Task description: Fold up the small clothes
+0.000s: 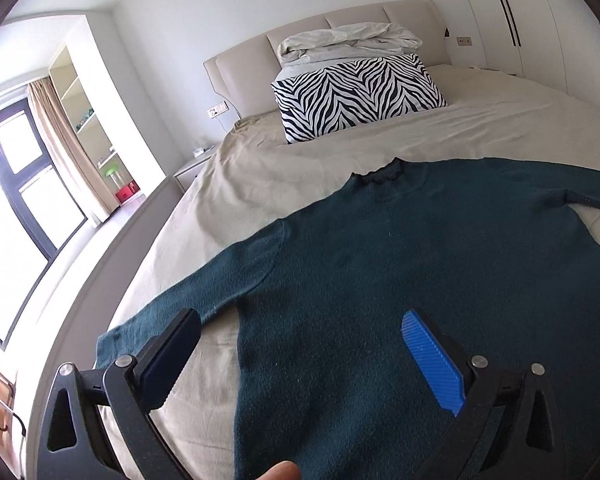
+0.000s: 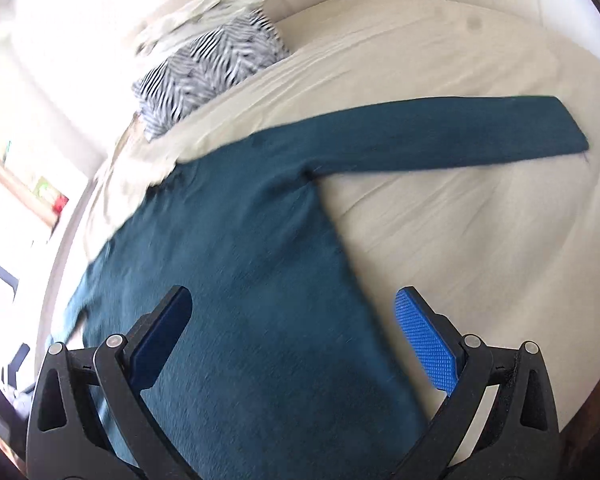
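Observation:
A dark teal knit sweater (image 1: 400, 264) lies flat on the beige bed sheet (image 1: 268, 168), collar toward the headboard, sleeves spread out. My left gripper (image 1: 300, 322) is open and empty above the sweater's lower left side, near the left sleeve (image 1: 188, 296). In the right wrist view the same sweater (image 2: 236, 248) shows with its right sleeve (image 2: 452, 136) stretched straight out to the right. My right gripper (image 2: 294, 296) is open and empty above the sweater's lower right edge. The right wrist view is motion-blurred.
A zebra-print pillow (image 1: 356, 96) and a rumpled white duvet (image 1: 348, 44) sit by the padded headboard (image 1: 240, 64). The bed's grey left edge (image 1: 112, 256) drops to the floor, with a window (image 1: 24, 184) and shelves beyond. Bare sheet (image 2: 480, 232) lies right of the sweater.

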Tool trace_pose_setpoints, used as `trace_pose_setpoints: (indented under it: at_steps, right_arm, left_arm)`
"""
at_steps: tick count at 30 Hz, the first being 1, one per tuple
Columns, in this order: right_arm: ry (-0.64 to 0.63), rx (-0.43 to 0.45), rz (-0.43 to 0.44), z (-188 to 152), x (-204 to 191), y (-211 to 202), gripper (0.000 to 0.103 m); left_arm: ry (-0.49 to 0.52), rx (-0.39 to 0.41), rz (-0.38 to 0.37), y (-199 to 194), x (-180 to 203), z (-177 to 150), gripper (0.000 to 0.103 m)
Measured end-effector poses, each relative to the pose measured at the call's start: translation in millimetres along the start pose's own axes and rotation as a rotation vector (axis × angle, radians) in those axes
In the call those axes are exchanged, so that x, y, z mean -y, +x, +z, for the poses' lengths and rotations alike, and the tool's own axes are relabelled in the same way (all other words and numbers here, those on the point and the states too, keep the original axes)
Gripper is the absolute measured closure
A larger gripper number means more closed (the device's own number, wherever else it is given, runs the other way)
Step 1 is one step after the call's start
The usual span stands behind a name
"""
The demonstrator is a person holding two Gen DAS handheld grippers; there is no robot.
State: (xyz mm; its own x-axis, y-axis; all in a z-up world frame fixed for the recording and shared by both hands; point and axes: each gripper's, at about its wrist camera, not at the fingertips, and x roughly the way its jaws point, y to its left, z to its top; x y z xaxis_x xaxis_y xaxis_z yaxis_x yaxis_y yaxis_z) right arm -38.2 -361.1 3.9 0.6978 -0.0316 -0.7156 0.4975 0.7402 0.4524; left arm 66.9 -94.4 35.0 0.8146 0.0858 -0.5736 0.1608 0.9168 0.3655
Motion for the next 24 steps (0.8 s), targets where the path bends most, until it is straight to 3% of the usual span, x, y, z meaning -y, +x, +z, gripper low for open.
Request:
trace_pose_setpoints:
  at_steps: [2,5,7,9,17,20,22,24]
  right_arm:
    - [0.171,0.035,0.007,27,55,-1,0.004]
    - [0.414,0.060,0.009,53,137,4,0.015]
    - [0.530,0.064,0.009,64,181,12,0.019]
    - [0.601,0.078,0.025,73,213,17,0.031]
    - [0.711,0.189,0.083,117,280,32,0.033]
    - [0.712,0.208,0.043,134,300,42,0.047]
    - [0.675,0.200,-0.014,148,299,52,0.070]
    - [0.647,0.182,-0.054,160,299,63,0.078]
  left_arm:
    - [-0.023,0.025,-0.013,6,-2,12,0.000]
    - [-0.083,0.070,-0.133,16,-7,25,0.000]
    - [-0.122,0.019,-0.172,29,-6,31,0.000]
    - [-0.127,-0.060,-0.188,45,-1,31,0.000]
    - [-0.313,-0.151,-0.320,79,-6,23,0.000]
    - [-0.399,-0.178,-0.432,93,-12,23,0.004]
    - [-0.434,-0.207,-0.474,103,-12,23,0.016]
    - [-0.468,-0.226,-0.524,111,-13,22,0.022]
